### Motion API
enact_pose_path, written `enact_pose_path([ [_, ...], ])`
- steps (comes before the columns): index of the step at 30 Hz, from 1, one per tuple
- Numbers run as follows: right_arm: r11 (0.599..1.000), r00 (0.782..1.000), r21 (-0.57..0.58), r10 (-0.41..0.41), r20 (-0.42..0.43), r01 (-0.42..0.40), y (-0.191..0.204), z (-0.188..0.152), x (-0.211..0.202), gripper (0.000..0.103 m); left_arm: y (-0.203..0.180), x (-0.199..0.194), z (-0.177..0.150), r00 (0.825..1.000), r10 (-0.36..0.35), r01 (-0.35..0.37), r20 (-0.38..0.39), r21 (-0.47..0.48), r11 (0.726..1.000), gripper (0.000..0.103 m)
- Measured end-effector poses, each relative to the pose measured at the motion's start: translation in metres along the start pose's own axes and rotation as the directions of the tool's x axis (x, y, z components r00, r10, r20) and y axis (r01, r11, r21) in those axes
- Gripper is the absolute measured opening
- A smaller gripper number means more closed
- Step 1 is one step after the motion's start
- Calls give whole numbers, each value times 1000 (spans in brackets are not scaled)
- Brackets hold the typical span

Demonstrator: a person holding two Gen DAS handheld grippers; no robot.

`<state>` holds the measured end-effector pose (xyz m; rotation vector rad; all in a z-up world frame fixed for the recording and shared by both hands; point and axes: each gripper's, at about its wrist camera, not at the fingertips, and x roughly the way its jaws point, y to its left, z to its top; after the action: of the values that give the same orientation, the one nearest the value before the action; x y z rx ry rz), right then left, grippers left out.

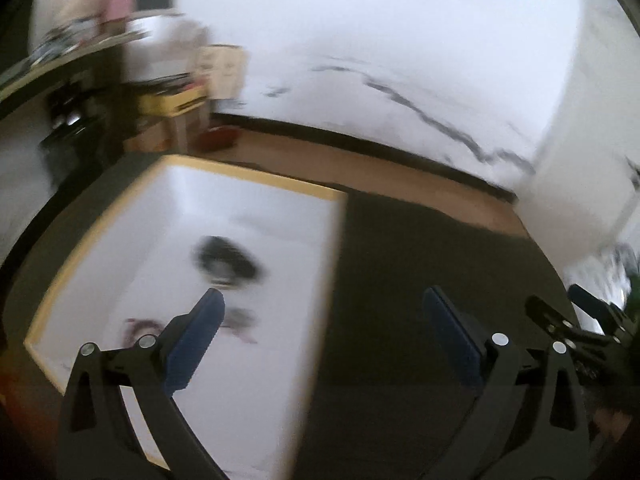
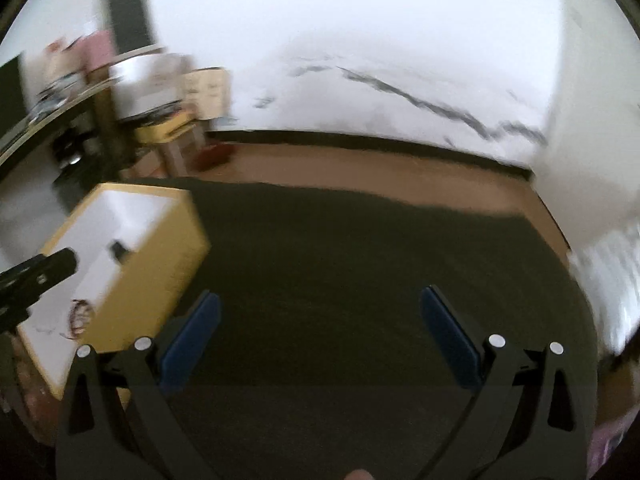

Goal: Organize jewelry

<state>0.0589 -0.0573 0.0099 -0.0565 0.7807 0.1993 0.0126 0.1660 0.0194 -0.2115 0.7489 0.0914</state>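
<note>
A shallow box with a yellow rim (image 1: 256, 174) and white lining lies on a dark mat (image 1: 400, 260). Inside it are a blurred black piece of jewelry (image 1: 228, 260) and a reddish bracelet (image 1: 138, 326). My left gripper (image 1: 322, 298) hangs open over the box's right edge, with nothing between its blue pads. In the right wrist view the box (image 2: 160, 264) sits at the left, holding the bracelet (image 2: 80, 316) and a small dark piece (image 2: 118, 250). My right gripper (image 2: 320, 300) is open and empty over bare mat (image 2: 340, 240). Both views are motion-blurred.
My right gripper's dark fingers (image 1: 540, 312) show at the right edge of the left wrist view. A dark finger (image 2: 52, 266) of my left gripper reaches over the box. Behind the mat are a wooden floor strip (image 2: 360, 172), a white veined wall (image 1: 380, 40) and cluttered shelves (image 1: 80, 80) at the far left.
</note>
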Motion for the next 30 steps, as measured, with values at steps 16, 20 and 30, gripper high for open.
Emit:
enact_pose_path([
  [16,979,987,157,-116,-110,132,-133,-50,-9,96,-161,53,-52,994,-27,54,-110,242,969,97],
  [20,982,988,149,-97,-123,115,-136,-49,-7,96,-163,65,-52,993,-9,38,-121,237,971,97],
  [30,993,986,97,-52,-159,68,-114,-48,8,96,-160,82,-48,987,6,28,-159,210,977,97],
])
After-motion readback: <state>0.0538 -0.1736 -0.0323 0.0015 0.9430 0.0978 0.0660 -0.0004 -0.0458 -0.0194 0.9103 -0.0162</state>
